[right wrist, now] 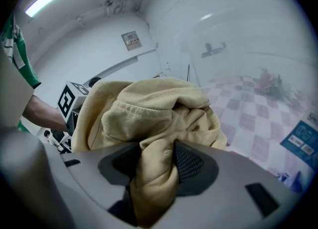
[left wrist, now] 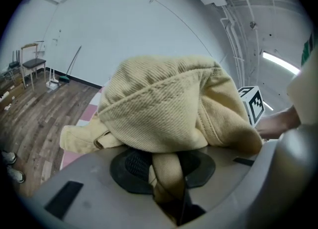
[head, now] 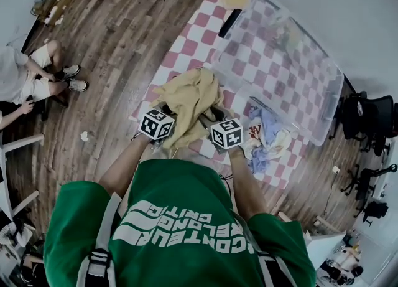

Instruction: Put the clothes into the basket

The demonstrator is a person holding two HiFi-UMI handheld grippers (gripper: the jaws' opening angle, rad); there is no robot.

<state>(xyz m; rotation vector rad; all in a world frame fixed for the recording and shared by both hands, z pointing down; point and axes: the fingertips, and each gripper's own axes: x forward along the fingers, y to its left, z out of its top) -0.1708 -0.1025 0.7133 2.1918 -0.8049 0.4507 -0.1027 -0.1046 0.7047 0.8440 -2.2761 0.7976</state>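
1. Left gripper (left wrist: 166, 171): the jaws are clamped on a fold of the yellow corduroy garment (left wrist: 169, 104).
2. Right gripper (right wrist: 156, 168): the jaws pinch another fold of the same garment, which is bunched up between both grippers.
3. In the head view, the clear basket (head: 326, 102) lies at two o'clock from the grippers, on the checked cloth (head: 186, 46).
4. Blue and white clothes (head: 267, 133) lie at three o'clock, just beside the right gripper.

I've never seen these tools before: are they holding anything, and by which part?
One yellow corduroy garment: left tool and right tool each pinch a bunched fold; which part of it can't be told.
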